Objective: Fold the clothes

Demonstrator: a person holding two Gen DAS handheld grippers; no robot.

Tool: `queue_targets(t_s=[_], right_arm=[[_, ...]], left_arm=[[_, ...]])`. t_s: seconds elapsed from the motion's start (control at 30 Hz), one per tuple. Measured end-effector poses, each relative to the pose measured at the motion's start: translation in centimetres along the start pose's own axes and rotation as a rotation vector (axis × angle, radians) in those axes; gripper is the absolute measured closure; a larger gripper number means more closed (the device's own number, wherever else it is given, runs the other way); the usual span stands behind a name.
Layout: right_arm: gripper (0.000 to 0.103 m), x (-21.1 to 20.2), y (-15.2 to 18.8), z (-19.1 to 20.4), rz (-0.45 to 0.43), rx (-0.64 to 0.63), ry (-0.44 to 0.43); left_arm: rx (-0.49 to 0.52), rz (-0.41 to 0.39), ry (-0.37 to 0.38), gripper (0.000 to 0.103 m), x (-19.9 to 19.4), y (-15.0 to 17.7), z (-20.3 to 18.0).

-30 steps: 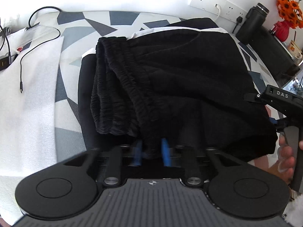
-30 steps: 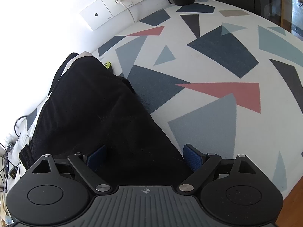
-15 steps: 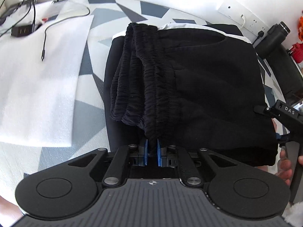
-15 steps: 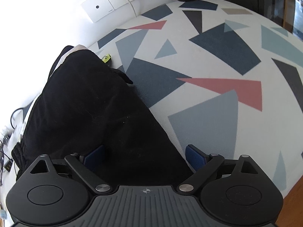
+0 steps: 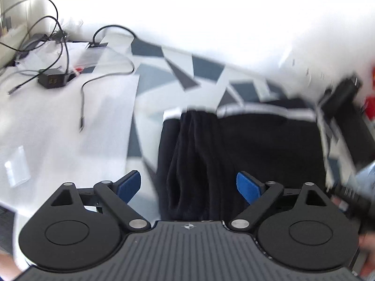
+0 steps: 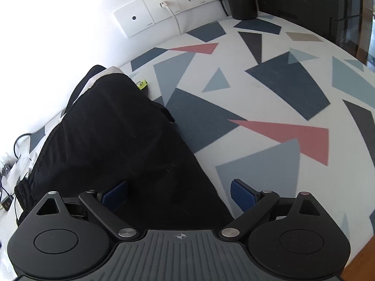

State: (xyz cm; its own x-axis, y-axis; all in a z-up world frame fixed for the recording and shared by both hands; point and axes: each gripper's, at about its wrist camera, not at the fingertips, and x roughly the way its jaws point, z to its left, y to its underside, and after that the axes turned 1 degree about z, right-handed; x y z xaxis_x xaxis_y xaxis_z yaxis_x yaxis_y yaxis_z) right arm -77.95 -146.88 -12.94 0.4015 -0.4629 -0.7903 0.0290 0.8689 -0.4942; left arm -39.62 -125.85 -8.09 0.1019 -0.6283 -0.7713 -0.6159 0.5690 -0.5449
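My left gripper [image 5: 188, 185] is opening, straddling the black shorts' [image 5: 246, 154] bunched waistband without pressing; my right gripper [image 6: 179, 194] spreads wide over their hem. Beyond, they lie folded on the patterned cloth [image 6: 269, 107]. Soft, limp: pinch the thick waistband.

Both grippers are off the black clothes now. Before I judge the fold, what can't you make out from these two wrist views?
- Left wrist view: motion blur smears the black garment.
- Both views: its near edge is hidden behind the left gripper and right gripper.
- Right wrist view: the waistband is cut off.
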Motion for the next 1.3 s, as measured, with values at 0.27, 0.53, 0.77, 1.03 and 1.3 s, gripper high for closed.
queue_targets(t_s=[0.27, 0.53, 0.77, 1.03, 1.3], right_arm=[[0.009, 0.4, -0.2, 1.6, -0.010, -0.076, 0.000], [0.001, 2.2, 0.2, 1.6, -0.003, -0.115, 0.055], [0.001, 3.8, 0.5, 1.0, 0.005, -0.071, 0.008], [0.001, 4.4, 0.4, 1.0, -0.018, -0.083, -0.012], [0.001, 4.2, 0.7, 0.6, -0.049, -0.094, -0.042]], left_arm=[[-0.053, 0.146, 0.011, 0.008, 7.0, -0.5, 1.6], [-0.079, 0.199, -0.002, 0.000, 8.6, 0.6, 2.0], [-0.081, 0.155, 0.003, 0.000, 8.7, 1.1, 2.2], [0.001, 0.157, -0.064, 0.000, 9.1, 1.1, 0.5], [0.050, 0.221, -0.012, 0.001, 9.3, -0.1, -0.5]])
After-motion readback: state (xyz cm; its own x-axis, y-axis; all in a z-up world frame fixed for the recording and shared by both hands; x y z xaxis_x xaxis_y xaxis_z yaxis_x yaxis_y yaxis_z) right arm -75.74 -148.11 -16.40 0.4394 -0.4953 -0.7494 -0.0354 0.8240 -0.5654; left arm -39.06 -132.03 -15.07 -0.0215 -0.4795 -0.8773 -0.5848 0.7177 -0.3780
